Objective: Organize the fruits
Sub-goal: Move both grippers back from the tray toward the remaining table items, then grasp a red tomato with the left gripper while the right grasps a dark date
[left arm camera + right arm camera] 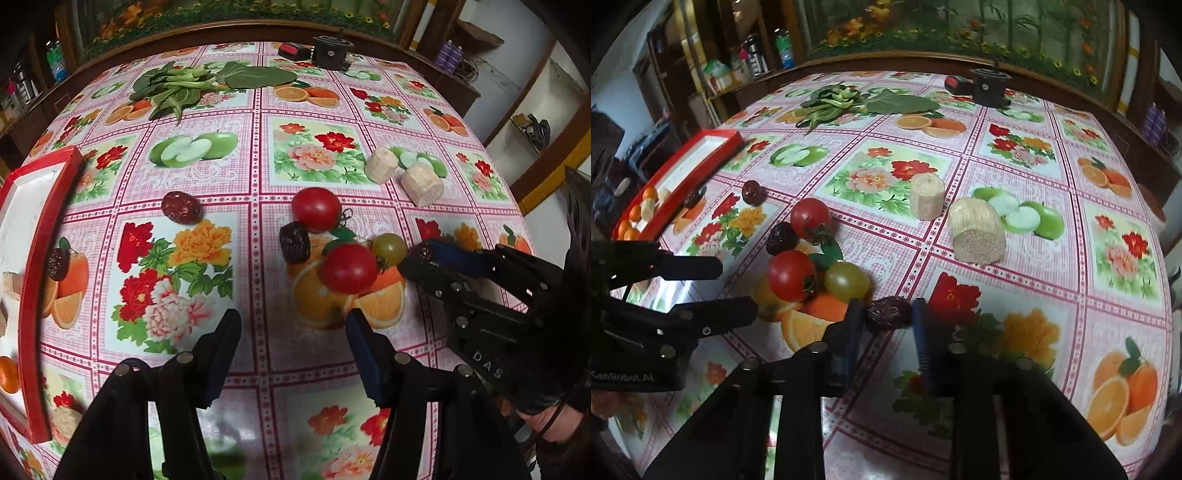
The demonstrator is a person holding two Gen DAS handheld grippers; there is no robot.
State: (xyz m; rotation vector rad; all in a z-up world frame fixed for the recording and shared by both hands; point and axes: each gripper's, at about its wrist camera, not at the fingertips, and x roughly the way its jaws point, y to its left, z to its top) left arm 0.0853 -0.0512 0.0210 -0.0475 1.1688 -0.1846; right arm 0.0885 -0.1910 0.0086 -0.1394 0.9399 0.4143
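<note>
The right gripper has its fingers clamped on a dark red date lying on the tabletop, just beside a green tomato and two red tomatoes. The left gripper hovers with its fingers apart and nothing between them. Its body reads "GenRobot.AI"; the right one's shows "DAS". A red tray holding fruit sits at the far left edge.
</note>
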